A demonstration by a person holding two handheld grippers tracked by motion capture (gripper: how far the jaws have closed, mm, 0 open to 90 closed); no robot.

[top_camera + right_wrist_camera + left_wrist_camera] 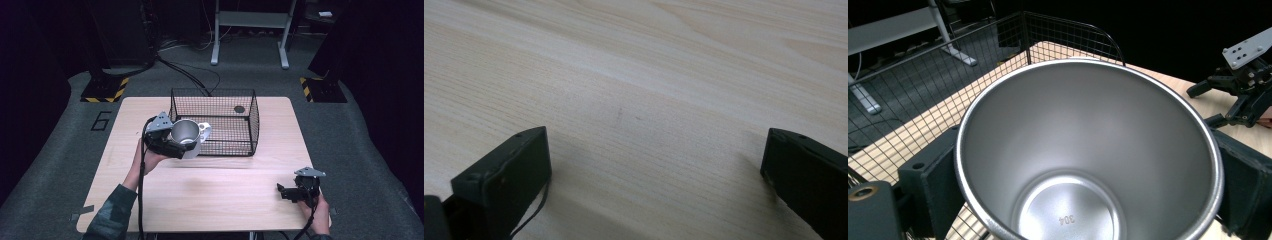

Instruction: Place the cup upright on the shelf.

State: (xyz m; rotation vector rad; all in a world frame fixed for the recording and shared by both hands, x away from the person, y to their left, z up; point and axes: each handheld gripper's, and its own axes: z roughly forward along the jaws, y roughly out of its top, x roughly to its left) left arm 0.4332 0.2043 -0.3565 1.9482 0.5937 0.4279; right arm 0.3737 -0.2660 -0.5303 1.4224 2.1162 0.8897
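Steel cup held up beside the wire basket

The left gripper (172, 142) clamps the steel cup (185, 134) between its jaws, one jaw on each side of the wall, mouth tipped toward the camera, just in front of the wire basket (252, 125)'s near left corner, above the table (225, 190). The right gripper (290, 192) rests low over bare wood well to the right, jaws spread wide apart, holding nothing

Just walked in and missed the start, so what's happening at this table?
A person works with two handheld grippers. The left gripper clamps a steel cup and holds it off the table, at the near-left corner of the wire basket. The right gripper rests open and empty near the table's front right.
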